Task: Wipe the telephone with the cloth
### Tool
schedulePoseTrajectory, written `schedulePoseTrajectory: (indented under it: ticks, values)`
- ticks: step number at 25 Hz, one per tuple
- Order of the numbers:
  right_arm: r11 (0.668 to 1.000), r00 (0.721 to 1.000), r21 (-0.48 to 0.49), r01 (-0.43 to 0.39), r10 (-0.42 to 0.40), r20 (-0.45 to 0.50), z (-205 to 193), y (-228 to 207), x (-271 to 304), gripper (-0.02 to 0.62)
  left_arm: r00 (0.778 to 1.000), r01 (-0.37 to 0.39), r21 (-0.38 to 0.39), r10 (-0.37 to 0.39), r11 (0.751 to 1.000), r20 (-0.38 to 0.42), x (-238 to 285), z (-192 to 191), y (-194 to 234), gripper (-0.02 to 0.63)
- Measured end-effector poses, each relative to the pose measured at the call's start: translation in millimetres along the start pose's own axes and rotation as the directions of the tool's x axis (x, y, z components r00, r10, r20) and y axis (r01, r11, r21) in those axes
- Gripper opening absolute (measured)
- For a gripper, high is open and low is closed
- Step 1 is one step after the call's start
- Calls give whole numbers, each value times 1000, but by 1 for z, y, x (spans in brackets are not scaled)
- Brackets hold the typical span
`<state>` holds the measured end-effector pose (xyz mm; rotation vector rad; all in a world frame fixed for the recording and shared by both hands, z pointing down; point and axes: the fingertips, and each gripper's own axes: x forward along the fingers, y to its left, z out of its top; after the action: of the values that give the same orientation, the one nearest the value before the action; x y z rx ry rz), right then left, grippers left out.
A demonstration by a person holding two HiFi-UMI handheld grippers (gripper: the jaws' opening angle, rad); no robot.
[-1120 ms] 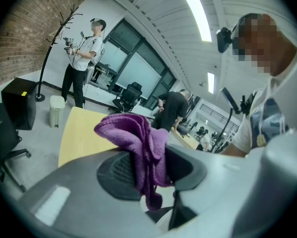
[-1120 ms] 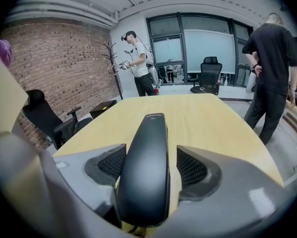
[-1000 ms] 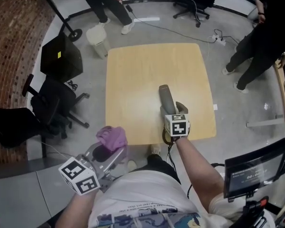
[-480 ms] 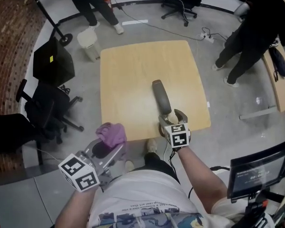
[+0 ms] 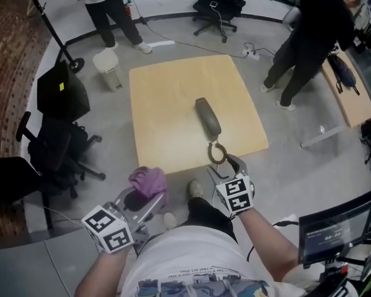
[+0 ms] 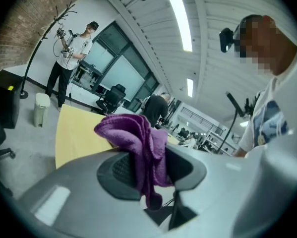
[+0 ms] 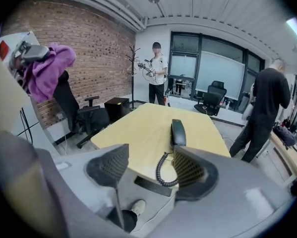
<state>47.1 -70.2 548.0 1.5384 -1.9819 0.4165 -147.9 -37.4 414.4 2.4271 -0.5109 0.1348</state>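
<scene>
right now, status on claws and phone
Left claw shut on cloth. Right claw open, just narrowing, empty. Telephone lies on table, nothing blocking.

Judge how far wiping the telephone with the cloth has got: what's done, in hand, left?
Done: the left gripper is shut on the purple cloth, and the telephone handset lies on the table. In hand: the right gripper is clear of the handset, its jaws just having closed slightly with nothing between them. Left: all the wiping; the cloth is away from the handset.
</scene>
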Motion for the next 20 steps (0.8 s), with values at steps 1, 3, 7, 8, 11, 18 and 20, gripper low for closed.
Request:
schedulePoseTrajectory:
  ticks: [1, 3, 7, 8, 11, 18, 20]
  values:
    - [1000, 1000, -7, -6, 6, 8, 2, 13, -10, 279, 1000, 13, -1, -13, 1000, -8, -5, -6, -2, 150]
    - [1000, 1000, -24, -8, 9, 23, 4, 37, -30, 229, 999, 39, -3, -39, 999, -24, -14, -20, -6, 150]
    - [998, 997, -36, -52, 54, 57, 10, 74, -71, 37, 997, 67, 6, -66, 998, -43, -27, -40, -15, 150]
    - [996, 995, -45, -78, 81, 63, 13, 82, -81, 10, 997, 65, 7, -65, 998, -39, -31, -43, -19, 150]
    - [986, 986, -89, -142, 148, 72, 25, 93, -106, 3, 998, 62, 21, -62, 998, -29, -36, -46, -35, 150]
    - [951, 953, -149, -270, 286, 99, 27, 108, -154, 3, 998, 43, 56, -41, 997, -41, -34, -73, -70, 150]
    - [940, 943, -156, -303, 319, 92, 12, 106, -171, 3, 999, 33, 46, -31, 998, -37, -27, -86, -87, 149]
